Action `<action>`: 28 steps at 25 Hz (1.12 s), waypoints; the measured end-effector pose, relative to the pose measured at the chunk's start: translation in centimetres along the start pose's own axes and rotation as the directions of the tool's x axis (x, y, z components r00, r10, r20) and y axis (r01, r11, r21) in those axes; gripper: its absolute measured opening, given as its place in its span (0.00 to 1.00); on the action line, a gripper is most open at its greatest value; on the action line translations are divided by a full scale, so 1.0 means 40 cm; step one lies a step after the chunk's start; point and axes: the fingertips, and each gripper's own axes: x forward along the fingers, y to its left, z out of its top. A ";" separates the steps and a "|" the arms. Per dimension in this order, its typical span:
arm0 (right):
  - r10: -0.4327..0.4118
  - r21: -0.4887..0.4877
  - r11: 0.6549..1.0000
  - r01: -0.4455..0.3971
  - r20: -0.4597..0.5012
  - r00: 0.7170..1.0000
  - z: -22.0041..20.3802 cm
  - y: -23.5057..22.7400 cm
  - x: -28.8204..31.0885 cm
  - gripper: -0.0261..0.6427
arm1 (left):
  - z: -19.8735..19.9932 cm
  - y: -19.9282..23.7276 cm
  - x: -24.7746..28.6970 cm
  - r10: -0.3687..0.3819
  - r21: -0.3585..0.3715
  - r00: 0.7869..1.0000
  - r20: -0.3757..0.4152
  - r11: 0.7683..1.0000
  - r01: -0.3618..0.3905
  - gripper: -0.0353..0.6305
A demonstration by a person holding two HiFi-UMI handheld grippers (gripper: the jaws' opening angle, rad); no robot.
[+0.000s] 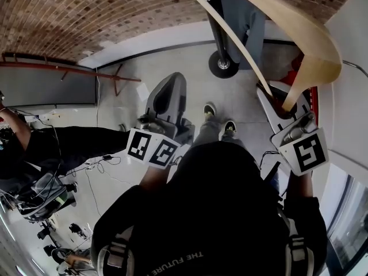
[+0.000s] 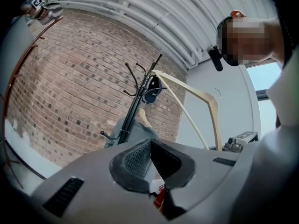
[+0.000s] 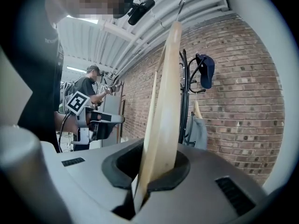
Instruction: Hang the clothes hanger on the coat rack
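Right gripper: fingers clamped on one end of the pale, smooth, curved wooden clothes hanger, which rises upright from them with its metal hook topmost. Left gripper: ribbed dark fingers closed together, nothing between them. The black metal coat rack with curved pegs stands against the red brick wall. The hanger is not on it.

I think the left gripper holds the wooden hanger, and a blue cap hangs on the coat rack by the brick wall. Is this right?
Not quite. The right gripper holds the wooden hanger, not the left: the right gripper view shows its jaws shut on it. The left gripper is shut on nothing. The blue cap does hang on the coat rack by the brick wall.
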 end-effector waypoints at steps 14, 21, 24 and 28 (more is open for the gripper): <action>-0.047 -0.014 0.999 0.047 -0.029 0.998 0.033 -0.064 0.163 0.08 | 0.035 0.169 0.113 -0.058 -0.037 0.998 0.026 0.998 0.059 0.08; -0.005 -0.073 0.997 0.001 -0.058 0.998 0.079 -0.071 0.309 0.08 | 0.115 0.315 0.179 -0.074 -0.046 0.995 0.072 0.996 0.078 0.08; 0.000 -0.089 0.996 -0.008 -0.084 0.997 0.079 -0.064 0.364 0.08 | 0.128 0.373 0.195 -0.079 -0.058 0.993 0.083 0.995 0.084 0.08; -0.007 -0.073 0.997 -0.001 -0.111 0.994 0.081 -0.063 0.417 0.08 | 0.138 0.430 0.213 -0.091 -0.079 0.992 0.088 0.992 0.098 0.08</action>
